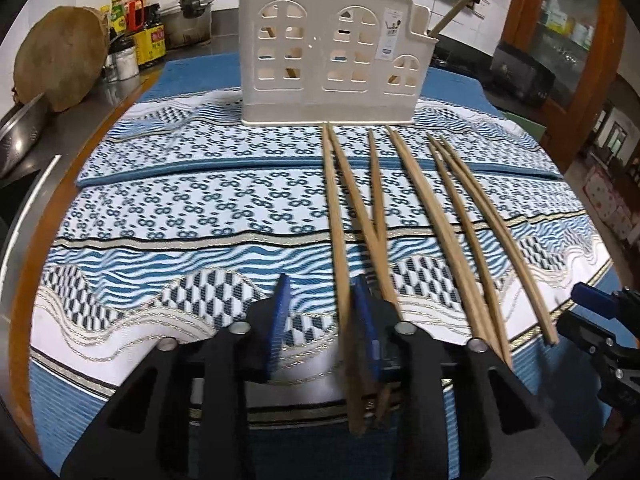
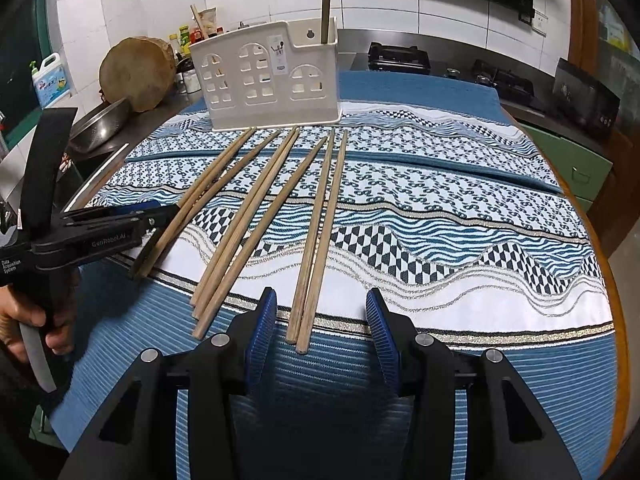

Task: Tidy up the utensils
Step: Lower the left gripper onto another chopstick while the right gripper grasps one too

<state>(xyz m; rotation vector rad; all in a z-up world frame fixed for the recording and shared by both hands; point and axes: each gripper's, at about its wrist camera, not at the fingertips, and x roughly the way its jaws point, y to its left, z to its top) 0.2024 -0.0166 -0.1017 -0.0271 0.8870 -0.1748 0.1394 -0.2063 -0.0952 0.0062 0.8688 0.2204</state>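
Observation:
Several wooden chopsticks (image 1: 452,224) lie side by side on the patterned cloth, tips toward a cream house-shaped utensil holder (image 1: 332,60) at the back; chopsticks stand in it at both ends. My left gripper (image 1: 324,320) is open, with the leftmost chopstick (image 1: 340,264) running between its blue pads beside the right pad. In the right wrist view the holder (image 2: 268,80) is far left of centre. My right gripper (image 2: 322,324) is open around the near ends of the rightmost pair of chopsticks (image 2: 316,248). The left gripper (image 2: 132,224) shows at the left.
A blue and white patterned cloth (image 2: 440,216) covers the round wooden table. A round wooden chopping block (image 2: 136,72), a metal pan (image 2: 96,128), sauce bottles (image 1: 136,20) and a stove (image 2: 400,58) stand on the counter behind.

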